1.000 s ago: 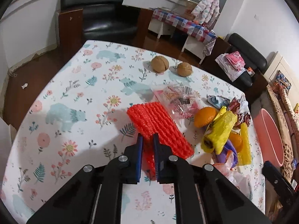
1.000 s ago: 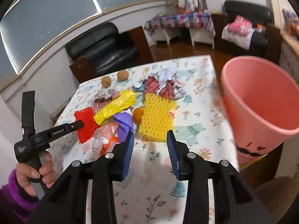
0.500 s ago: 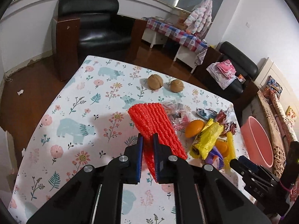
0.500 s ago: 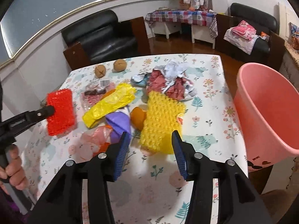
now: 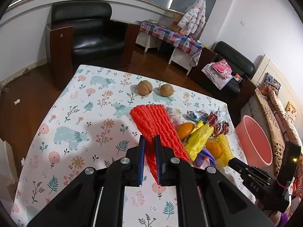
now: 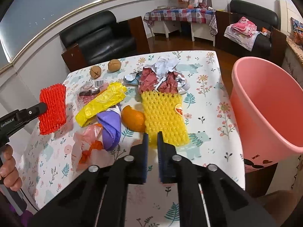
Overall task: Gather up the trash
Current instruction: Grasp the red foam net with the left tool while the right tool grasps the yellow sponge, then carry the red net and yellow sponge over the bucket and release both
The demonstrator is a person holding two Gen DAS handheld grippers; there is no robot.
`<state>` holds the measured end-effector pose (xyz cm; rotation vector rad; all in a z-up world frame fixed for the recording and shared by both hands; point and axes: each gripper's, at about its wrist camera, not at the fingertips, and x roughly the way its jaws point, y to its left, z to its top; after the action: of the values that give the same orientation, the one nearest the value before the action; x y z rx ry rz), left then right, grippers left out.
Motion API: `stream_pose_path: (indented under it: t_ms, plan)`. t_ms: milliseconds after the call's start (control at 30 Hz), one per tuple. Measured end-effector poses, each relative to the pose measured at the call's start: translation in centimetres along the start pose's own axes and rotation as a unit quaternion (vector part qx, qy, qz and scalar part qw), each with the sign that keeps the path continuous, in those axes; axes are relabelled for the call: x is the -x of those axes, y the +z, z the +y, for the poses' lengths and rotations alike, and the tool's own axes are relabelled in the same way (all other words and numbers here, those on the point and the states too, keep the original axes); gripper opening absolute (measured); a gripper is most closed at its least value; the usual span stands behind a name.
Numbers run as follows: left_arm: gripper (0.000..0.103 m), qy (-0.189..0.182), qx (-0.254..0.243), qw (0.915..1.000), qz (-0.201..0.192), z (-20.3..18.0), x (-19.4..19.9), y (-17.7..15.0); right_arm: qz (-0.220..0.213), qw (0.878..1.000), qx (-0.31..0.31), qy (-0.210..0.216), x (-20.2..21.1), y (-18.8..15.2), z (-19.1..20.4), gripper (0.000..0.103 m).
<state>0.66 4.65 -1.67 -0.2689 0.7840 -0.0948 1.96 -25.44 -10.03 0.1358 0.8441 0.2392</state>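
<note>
Floral cloth covers the worktop [image 6: 206, 87], and a pink bin [image 6: 265, 102] stands at its right edge; what I see of its inside is empty. My left hand-held gripper [image 5: 149, 141] is clenched on the red foam net [image 5: 157, 121], lifted clear of the cloth. It looks light, soft and springy, so an edge pinch suits it. My right hand-held gripper [image 6: 151, 136] is clamped on the near edge of the yellow foam net [image 6: 162, 115], which lies beside an orange [image 6: 132, 119]
</note>
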Motion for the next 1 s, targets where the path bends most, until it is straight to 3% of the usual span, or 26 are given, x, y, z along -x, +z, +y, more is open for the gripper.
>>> stream_pose_path:
  t_ms: [500,1000]
  plan:
    - [0.009,-0.035,-0.046,0.9979,-0.031,-4.5,2.5,1.9,-0.086,0.992,-0.069,0.055,7.0,1.5,-3.6,0.005]
    - [0.009,-0.111,-0.116,0.986,-0.045,-15.6,2.1,3.5,-0.156,0.977,-0.143,0.025,11.2,1.8,-11.0,0.005]
